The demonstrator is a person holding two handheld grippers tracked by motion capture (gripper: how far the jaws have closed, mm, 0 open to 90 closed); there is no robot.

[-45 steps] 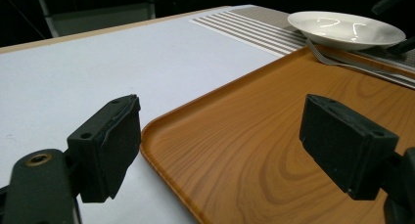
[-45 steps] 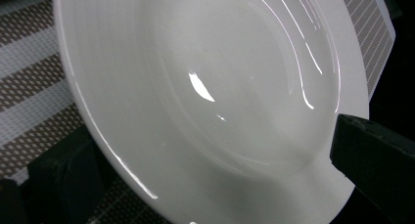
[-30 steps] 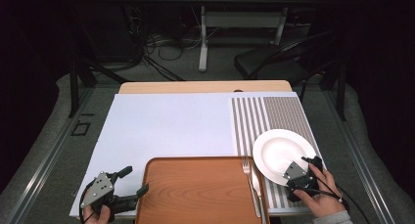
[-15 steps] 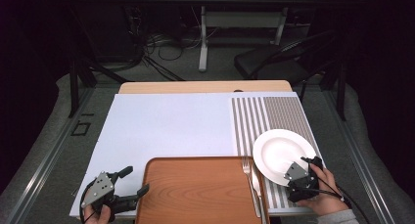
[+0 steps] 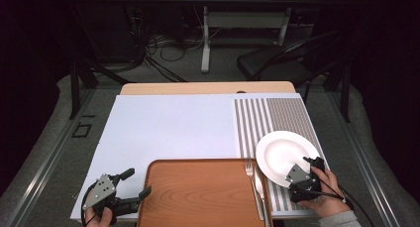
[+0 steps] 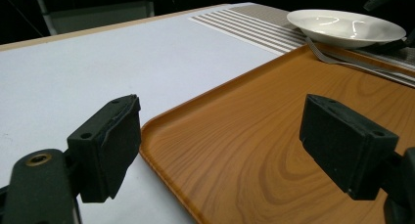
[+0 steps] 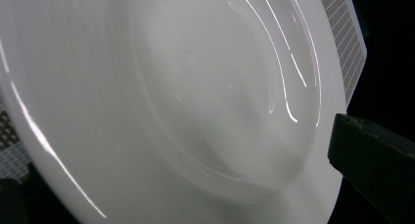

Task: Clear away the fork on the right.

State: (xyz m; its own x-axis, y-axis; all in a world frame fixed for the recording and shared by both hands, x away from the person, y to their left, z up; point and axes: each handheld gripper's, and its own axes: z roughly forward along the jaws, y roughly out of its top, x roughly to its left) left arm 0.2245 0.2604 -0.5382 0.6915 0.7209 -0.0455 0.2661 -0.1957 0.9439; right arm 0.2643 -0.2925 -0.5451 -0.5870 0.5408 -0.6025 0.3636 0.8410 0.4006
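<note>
Text: none legible | 1 plate (image 5: 283, 152), 1 fork (image 5: 253, 185), 1 tray (image 5: 198, 197) | right gripper (image 5: 308, 171) clamps plate's near rim | left gripper (image 5: 132, 185) jaws apart, tray corner between them

Wooden table (image 5: 198, 87), white mat (image 5: 168, 133) over it, striped placemat (image 5: 282, 115), wooden tray (image 5: 198, 192), fork (image 5: 252, 180) seemingly on tray's edge

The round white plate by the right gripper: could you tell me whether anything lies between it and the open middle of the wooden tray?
Yes: a silver fork lies along the brown wooden tray's right edge, between the round white plate and the tray's bare middle. The right gripper is at the plate's near rim.
</note>
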